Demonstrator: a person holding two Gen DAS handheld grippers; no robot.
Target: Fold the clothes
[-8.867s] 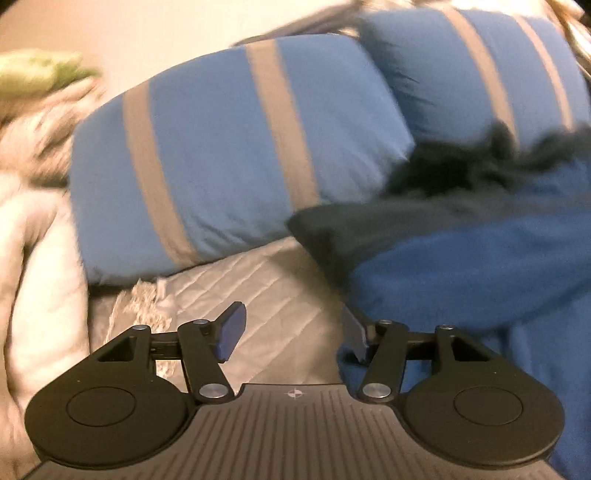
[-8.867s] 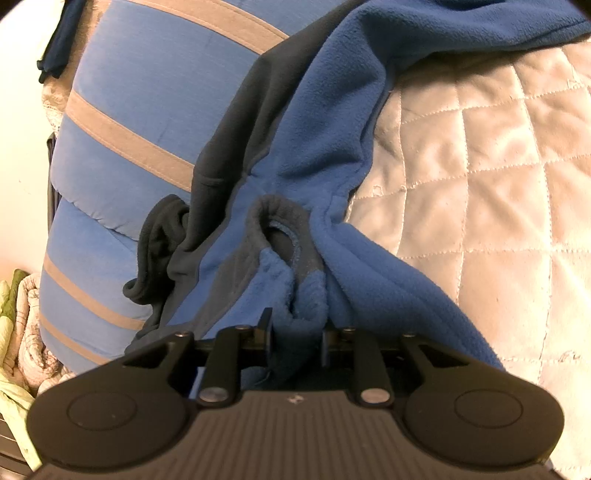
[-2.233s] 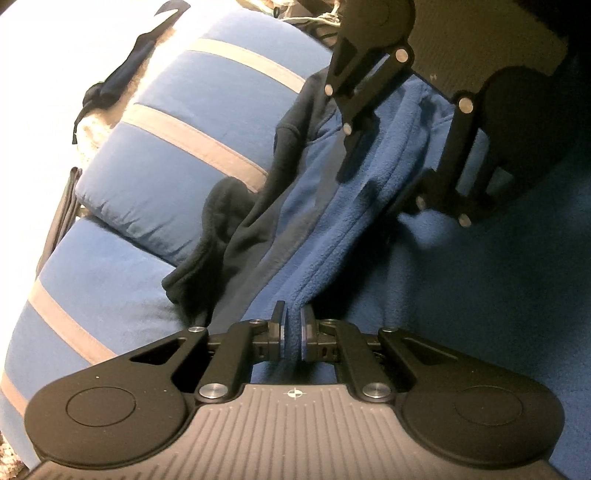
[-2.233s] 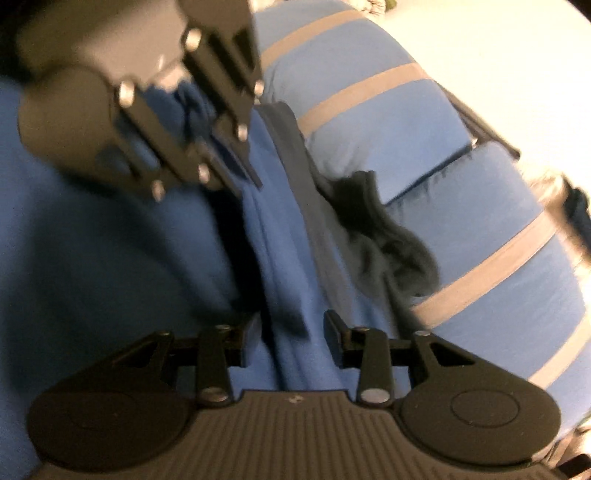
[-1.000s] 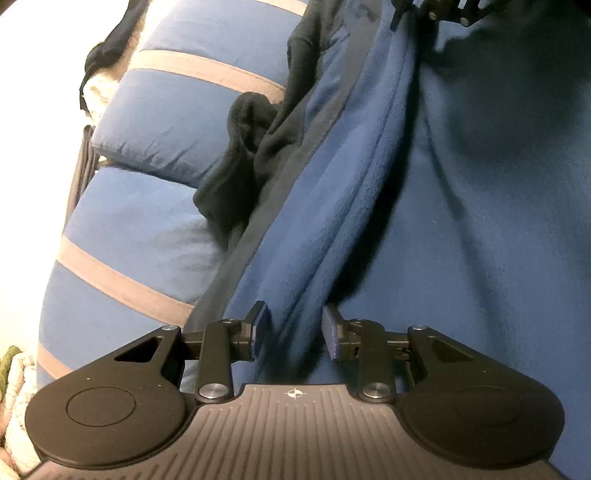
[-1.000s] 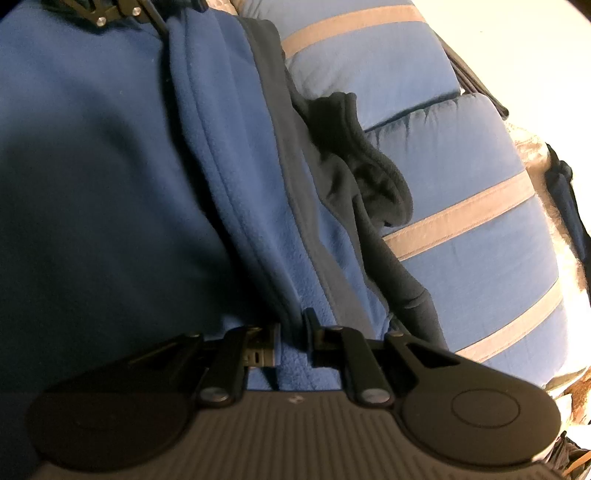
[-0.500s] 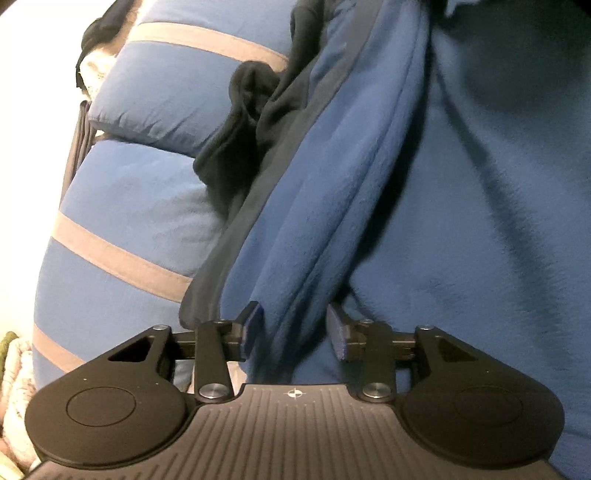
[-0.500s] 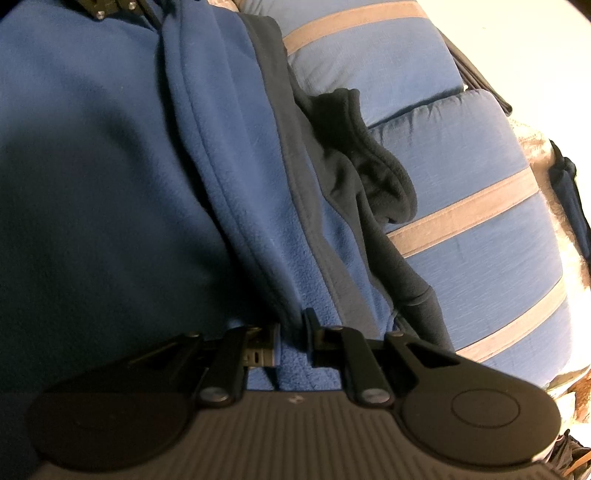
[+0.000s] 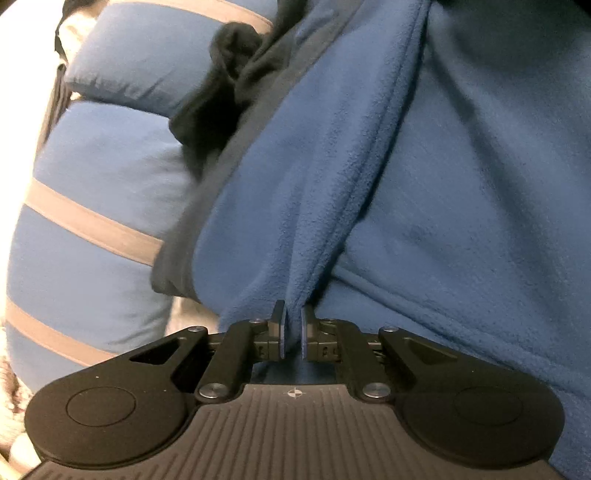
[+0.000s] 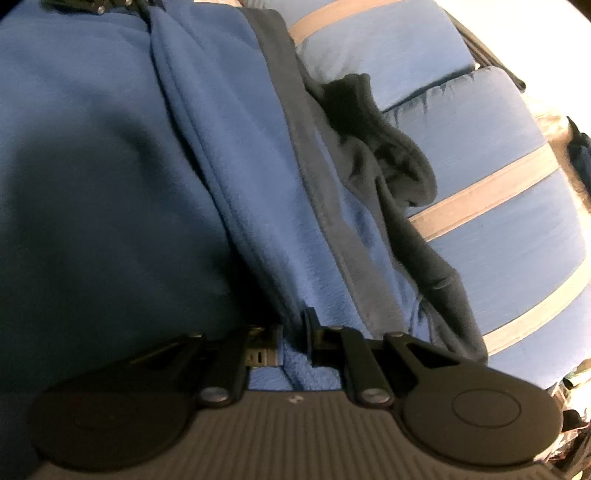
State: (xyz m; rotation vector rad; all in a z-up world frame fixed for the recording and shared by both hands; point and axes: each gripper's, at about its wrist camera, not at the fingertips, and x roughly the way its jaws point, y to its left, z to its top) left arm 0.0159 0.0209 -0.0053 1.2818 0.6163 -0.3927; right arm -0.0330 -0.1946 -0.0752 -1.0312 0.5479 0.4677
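Note:
A blue fleece jacket (image 9: 424,221) with dark grey trim lies spread and fills most of both views. My left gripper (image 9: 292,321) has its jaws closing on a pinched ridge of the fleece, pads pressing the cloth. The fold runs up and away from it. In the right wrist view the same jacket (image 10: 110,166) stretches away, and my right gripper (image 10: 293,332) is shut on the near end of that fold. The dark collar (image 10: 388,158) bunches against the pillows. At the top left edge of that view, part of the left gripper (image 10: 96,5) shows.
Two blue pillows with tan stripes (image 9: 92,236) stand beside the jacket, also seen in the right wrist view as blue striped pillows (image 10: 498,221). Pale cloth (image 9: 7,424) lies at the lower left. A dark garment (image 10: 580,151) hangs at the far right edge.
The left gripper's jaws, apart around the fold a second ago, have come together on it, and the gripper has slid along the jacket edge. The right gripper keeps its grip in place.

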